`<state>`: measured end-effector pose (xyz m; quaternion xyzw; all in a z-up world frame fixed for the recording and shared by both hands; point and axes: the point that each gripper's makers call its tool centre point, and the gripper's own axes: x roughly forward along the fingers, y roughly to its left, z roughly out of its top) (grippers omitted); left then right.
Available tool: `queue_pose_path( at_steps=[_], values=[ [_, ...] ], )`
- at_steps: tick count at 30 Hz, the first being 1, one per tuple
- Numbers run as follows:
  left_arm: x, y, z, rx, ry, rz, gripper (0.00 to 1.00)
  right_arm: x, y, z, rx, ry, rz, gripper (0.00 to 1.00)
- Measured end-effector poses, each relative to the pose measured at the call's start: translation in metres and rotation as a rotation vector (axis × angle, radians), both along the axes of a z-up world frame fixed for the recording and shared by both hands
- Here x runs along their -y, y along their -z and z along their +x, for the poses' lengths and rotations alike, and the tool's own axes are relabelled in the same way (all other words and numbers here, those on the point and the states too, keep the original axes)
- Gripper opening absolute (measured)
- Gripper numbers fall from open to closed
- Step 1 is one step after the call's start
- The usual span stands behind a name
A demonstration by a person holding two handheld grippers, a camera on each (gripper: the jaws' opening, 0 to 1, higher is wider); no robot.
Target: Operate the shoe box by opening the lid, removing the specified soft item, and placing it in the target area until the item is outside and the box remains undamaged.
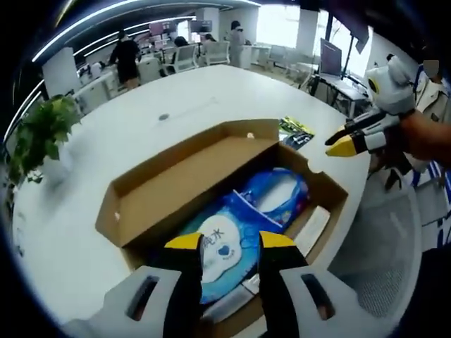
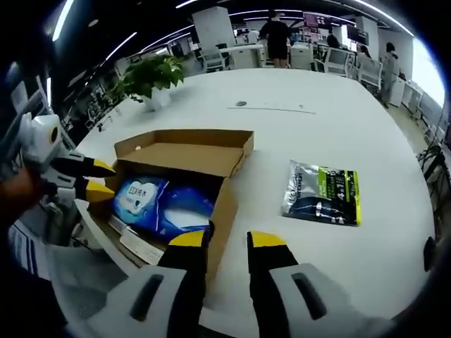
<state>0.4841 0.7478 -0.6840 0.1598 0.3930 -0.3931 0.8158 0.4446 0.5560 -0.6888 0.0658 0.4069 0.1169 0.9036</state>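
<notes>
Just beyond the left gripper, fingers parted and empty, a blue soft pack lies inside the open shoe box; the right gripper, likewise parted, hovers empty over the tabletop.

The brown cardboard shoe box sits mid-frame, lid flipped open; a blue soft pack lies flat inside its lower half.

Open-plan office, large white table in the foreground, rows of desks with white office chairs behind, people standing at workstations, monitor on a side desk, potted plant, linear ceiling light strips.
</notes>
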Motion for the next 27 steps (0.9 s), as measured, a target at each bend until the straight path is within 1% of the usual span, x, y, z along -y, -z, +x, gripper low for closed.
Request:
queue_pose_path(
  at_steps=[4,5,12,15,23,27],
  values=[
    [-0.015,0.004,0.000,-0.008,-0.023,0.004,0.28,-0.019,-0.001,0.006,0.002,-0.030,0.007,0.20],
    [-0.019,0.006,0.000,-0.021,-0.037,0.007,0.28,-0.022,-0.001,0.007,0.001,-0.034,0.007,0.20],
    [-0.033,0.010,0.001,-0.027,-0.057,0.008,0.28,-0.045,0.001,0.014,-0.004,-0.076,0.014,0.20],
    [-0.039,0.015,0.002,-0.034,-0.070,0.012,0.28,-0.054,0.005,0.016,-0.012,-0.094,0.013,0.19],
    [-0.045,0.028,0.001,-0.070,-0.081,0.007,0.27,-0.079,0.013,0.026,-0.024,-0.142,0.022,0.17],
    [-0.046,0.031,0.000,-0.081,-0.084,0.008,0.27,-0.095,0.020,0.033,-0.036,-0.178,0.026,0.16]
  ],
)
